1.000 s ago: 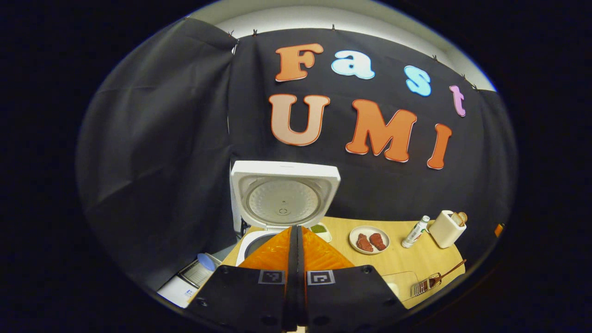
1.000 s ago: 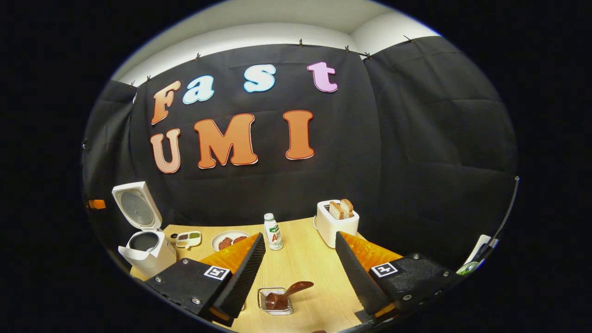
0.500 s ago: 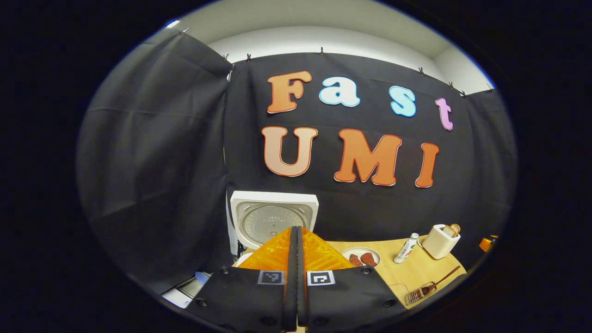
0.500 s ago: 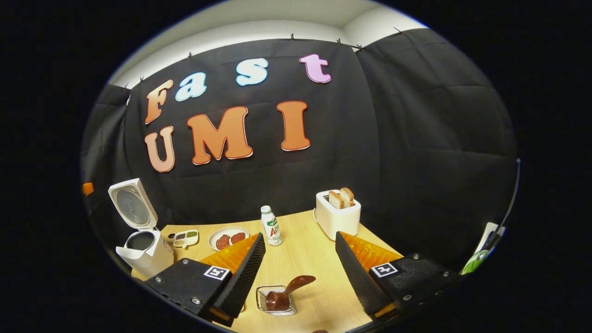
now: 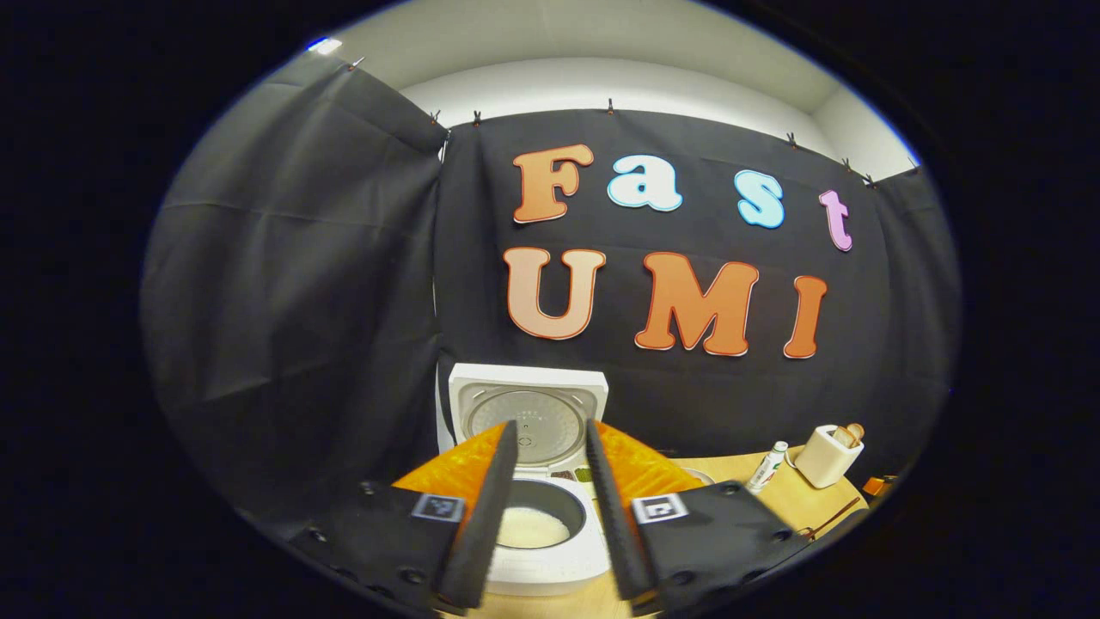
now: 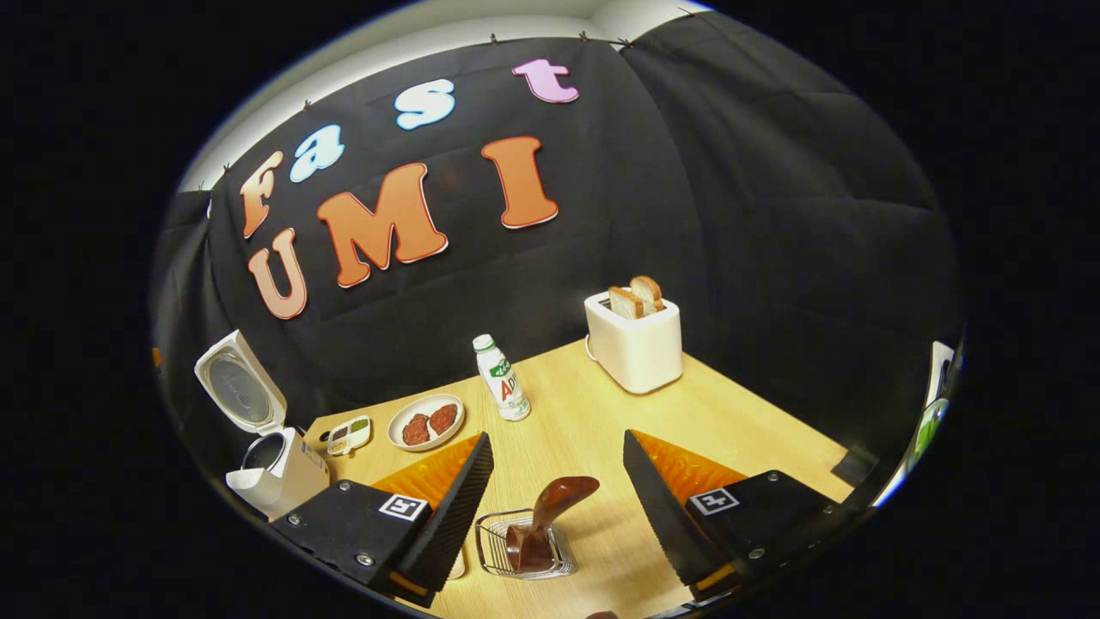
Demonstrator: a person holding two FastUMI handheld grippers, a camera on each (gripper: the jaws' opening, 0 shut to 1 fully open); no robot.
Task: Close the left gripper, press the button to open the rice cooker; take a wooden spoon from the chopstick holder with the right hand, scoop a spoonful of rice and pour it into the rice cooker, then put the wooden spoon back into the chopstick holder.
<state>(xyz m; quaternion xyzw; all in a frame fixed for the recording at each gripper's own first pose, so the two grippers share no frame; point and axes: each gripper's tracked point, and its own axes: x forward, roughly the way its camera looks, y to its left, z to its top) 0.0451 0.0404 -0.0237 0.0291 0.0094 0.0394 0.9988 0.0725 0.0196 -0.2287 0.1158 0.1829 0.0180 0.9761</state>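
Lid up — spoon pickup next.
My right gripper (image 6: pixel 556 460), jaws apart, should straddle the wooden spoon (image 6: pixel 543 516) handle squarely; left gripper (image 5: pixel 550 447) parted too.

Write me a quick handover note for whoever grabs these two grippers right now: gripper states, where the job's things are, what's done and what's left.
Left gripper: open, empty, in front of the rice cooker.
Right gripper: open, empty, above the wooden spoon.
Rice cooker: lid up, something white in the pot; it stands at the table's left end.
Wooden spoon: upright in the wire chopstick holder, handle between the right fingers, not gripped.
Done: cooker opened.
Left: grasp the spoon, scoop rice, pour it into the cooker, return the spoon to the holder. I can't spot the rice supply from here.
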